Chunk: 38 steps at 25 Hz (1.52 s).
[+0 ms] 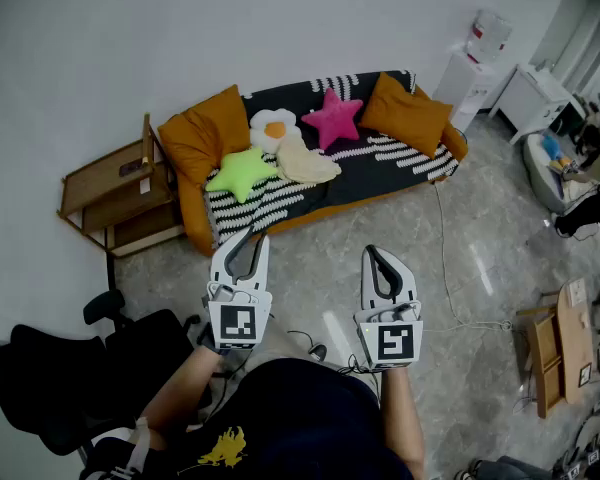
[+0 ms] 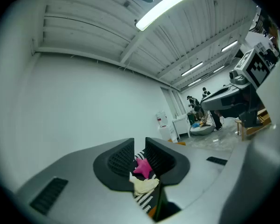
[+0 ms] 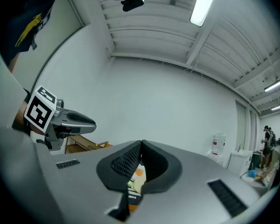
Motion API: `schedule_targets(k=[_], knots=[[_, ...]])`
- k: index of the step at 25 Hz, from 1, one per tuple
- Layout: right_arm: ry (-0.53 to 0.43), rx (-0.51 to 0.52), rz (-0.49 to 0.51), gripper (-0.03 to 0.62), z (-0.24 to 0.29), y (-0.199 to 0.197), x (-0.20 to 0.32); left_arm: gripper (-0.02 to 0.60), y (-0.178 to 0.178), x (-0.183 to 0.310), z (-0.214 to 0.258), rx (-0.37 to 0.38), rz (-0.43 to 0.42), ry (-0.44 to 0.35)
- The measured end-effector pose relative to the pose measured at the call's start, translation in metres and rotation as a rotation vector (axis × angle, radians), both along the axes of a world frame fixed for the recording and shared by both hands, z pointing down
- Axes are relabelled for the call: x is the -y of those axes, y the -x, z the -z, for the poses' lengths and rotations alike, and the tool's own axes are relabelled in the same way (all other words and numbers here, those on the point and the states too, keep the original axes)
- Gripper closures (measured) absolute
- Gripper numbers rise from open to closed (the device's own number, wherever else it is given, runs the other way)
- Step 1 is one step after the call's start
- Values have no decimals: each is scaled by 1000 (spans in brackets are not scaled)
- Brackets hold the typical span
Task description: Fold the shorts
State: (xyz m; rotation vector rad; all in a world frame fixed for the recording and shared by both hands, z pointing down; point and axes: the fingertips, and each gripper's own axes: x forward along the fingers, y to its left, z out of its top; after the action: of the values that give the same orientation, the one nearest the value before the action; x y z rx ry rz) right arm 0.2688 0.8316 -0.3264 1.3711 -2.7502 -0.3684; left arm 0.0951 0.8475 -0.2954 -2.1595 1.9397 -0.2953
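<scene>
The left gripper [image 1: 247, 238], jaws slightly apart and empty, and the right gripper [image 1: 375, 254], jaws pressed together, pointed level toward a sofa [image 1: 380, 173]. No shorts showed in any view, so neither hand could be judged nearer.

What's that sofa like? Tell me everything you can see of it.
The sofa stands on the grey floor against the white wall. Its body looks orange, under a black-and-white striped throw. On it lie two orange cushions, a pink star, a green star, a fried-egg pillow and a cream cloth. A wooden shelf stands beside one end.
</scene>
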Motion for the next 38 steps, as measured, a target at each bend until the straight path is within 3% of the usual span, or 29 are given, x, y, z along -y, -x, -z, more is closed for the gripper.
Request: schedule_targets(k=[5,7,13,17,23,27,29,32,34,38], knots=[[-13,1,-16,579,1,-18,-2,495,-12,-4,3,-2,-11,-21],[-11,-8,-24,579,-1,-23,-2,495,-13,-4,0,-5,-8,9],[64,-48,-67,579,-15,-45,4,495,-29,3,-3,-5,-13,28],[26,3,-75,579,-9,-55,14,491,-43,12,-1,-12,-47,18],[63,-25,-103,577,-17,-73,26,448,-54,19,-7,-1,-65,61],[72,-13,-132,577,-20,-83,37,375,-57,26,-11,13,-81,87],[84,-15,-136,505,-23,-87,41,334,-61,30,-14,24,-98,106],[100,-16,-152,462,-29,-96,47,297,-71,36,-17,27,-120,127],[121,-5,-157,400,-35,-103,53,251,-77,40,-18,31,-123,130],[172,-30,-134,307,-44,-105,69,216,-73,54,-23,-9,-60,127]])
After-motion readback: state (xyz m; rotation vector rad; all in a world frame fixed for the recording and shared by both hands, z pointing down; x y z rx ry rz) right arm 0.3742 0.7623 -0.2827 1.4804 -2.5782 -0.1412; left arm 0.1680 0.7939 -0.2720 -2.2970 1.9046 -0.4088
